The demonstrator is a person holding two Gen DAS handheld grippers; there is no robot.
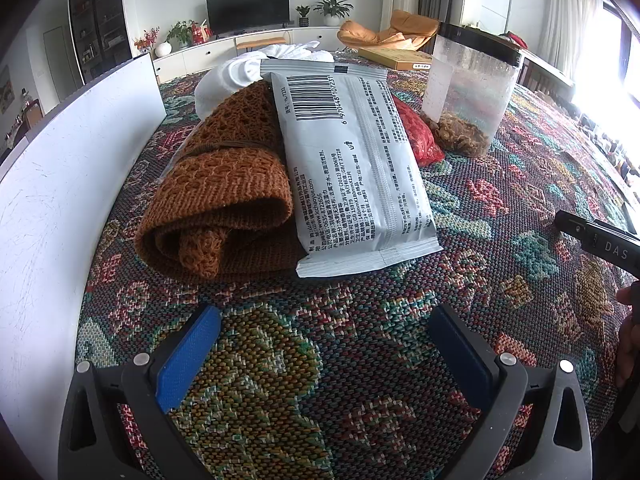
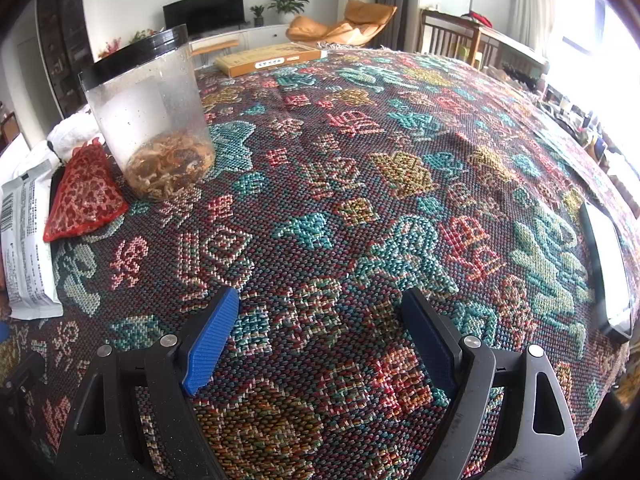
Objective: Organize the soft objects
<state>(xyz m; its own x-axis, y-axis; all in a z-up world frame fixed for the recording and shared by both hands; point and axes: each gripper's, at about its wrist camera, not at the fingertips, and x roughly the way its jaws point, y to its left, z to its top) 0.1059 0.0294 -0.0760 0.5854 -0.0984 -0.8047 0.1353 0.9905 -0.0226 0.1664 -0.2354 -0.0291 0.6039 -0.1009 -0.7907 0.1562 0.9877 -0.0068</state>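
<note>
- My left gripper: fingers spread wide, nothing between them, poised just over the woven patterned cloth that covers the surface.
- My right gripper: fingers likewise spread wide and empty, above a bare stretch of the same cloth.
- Brown knitted cloth: rolled loosely, lying ahead of my left fingers and close to a white board standing along the left edge.
- Grey wipes packet: printed side and barcode up, resting partly on the knitted cloth, its near end on the patterned cloth; in the right wrist view it shows at the far left.
- White soft cloth: bunched behind the knitted cloth and the packet.
- Red mesh pouch: just right of the packet and touching the base of the jar; seen clearly from the right wrist.
- Clear plastic jar: upright, black lid on, with brown dried pieces at the bottom; also ahead and right in the left wrist view.
- Flat yellow box: at the far edge of the surface, well apart from the soft things.
- Phone-like slab: lying at the right edge, its screen bright.
</note>
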